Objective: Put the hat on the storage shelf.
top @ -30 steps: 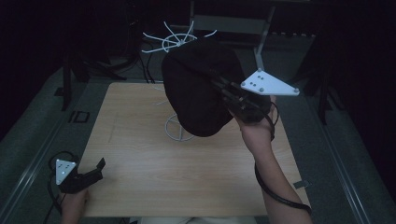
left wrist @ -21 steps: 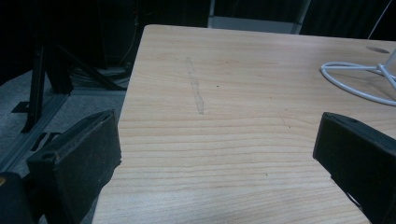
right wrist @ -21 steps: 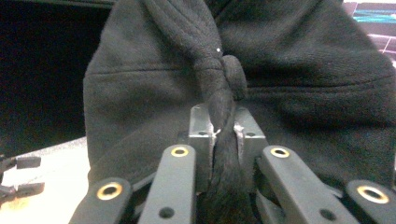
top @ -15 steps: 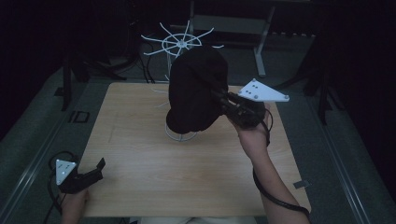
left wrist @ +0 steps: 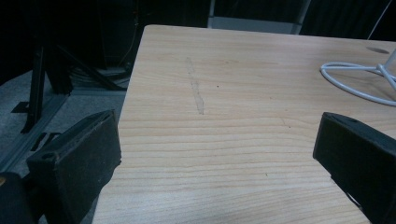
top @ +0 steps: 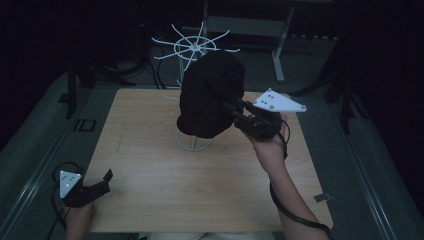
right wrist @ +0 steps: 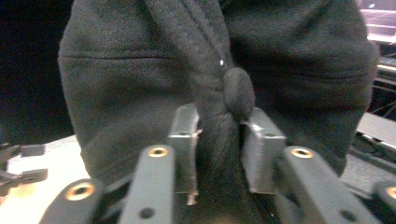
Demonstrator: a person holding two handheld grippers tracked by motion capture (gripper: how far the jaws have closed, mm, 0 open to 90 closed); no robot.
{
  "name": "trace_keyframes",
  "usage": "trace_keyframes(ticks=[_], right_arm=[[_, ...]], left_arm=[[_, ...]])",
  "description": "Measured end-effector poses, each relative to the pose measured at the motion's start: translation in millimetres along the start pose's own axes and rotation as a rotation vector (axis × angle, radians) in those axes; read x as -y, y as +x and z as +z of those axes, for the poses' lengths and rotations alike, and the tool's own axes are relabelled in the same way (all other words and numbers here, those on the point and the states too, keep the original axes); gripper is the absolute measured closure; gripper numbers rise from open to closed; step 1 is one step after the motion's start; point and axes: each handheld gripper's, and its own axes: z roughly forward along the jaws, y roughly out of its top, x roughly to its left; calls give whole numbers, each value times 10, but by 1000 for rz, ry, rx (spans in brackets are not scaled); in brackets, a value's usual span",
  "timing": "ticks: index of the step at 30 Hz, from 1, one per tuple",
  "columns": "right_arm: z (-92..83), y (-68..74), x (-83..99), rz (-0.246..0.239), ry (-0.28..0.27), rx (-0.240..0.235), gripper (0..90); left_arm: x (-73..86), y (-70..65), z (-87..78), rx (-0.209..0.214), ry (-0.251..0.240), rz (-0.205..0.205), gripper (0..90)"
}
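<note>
**Black hat on the wire stand**

The black fleece hat (top: 210, 95) hangs over the white wire stand (top: 194, 142) at the middle of the desk (top: 150, 170). The right tongs (top: 239, 111) have just been opening; a fold of the hat sits between the parted jaws, and whether the pads press it I cannot tell. The left tongs (top: 102, 181) rest wide open and empty at the desk's near left corner.
</note>
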Motion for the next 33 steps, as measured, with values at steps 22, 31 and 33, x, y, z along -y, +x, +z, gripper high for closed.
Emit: trace_keyframes(ticks=[22,31,33], right_arm=[[-287,-84,327,38,-15,-15,380],[-396,-301,687,54,61,-27,193],[-412,-336,775,57,77,-33,169]], left_arm=[[0,-3,1,-1,0,-1,14],[-2,-4,3,-6,6,-1,15],[-2,-3,2,-5,5,-1,14]])
